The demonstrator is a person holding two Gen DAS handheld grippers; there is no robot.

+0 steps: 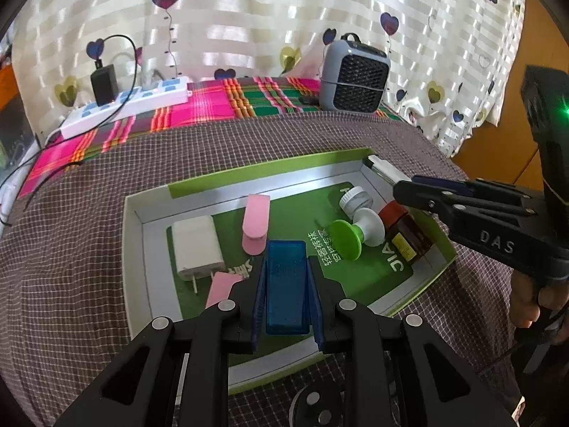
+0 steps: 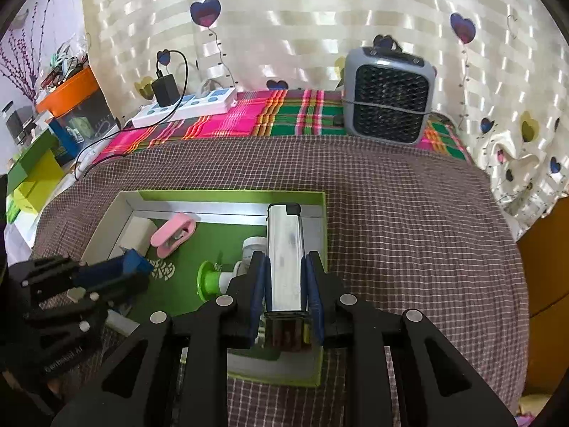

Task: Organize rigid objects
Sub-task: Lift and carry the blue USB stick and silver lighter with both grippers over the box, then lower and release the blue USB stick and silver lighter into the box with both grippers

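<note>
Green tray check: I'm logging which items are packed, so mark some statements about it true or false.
1. The left gripper holds a blue box. True.
2. The right gripper is empty. False: it is shut on a silver lighter.
3. A white charger lies in the tray. True.
4. The tray is empty apart from the charger. False: a pink clip, a green-capped item and a brown bottle also lie in it.
5. The grey fan stands inside the tray. False: it stands beyond the tray, by the curtain.
</note>
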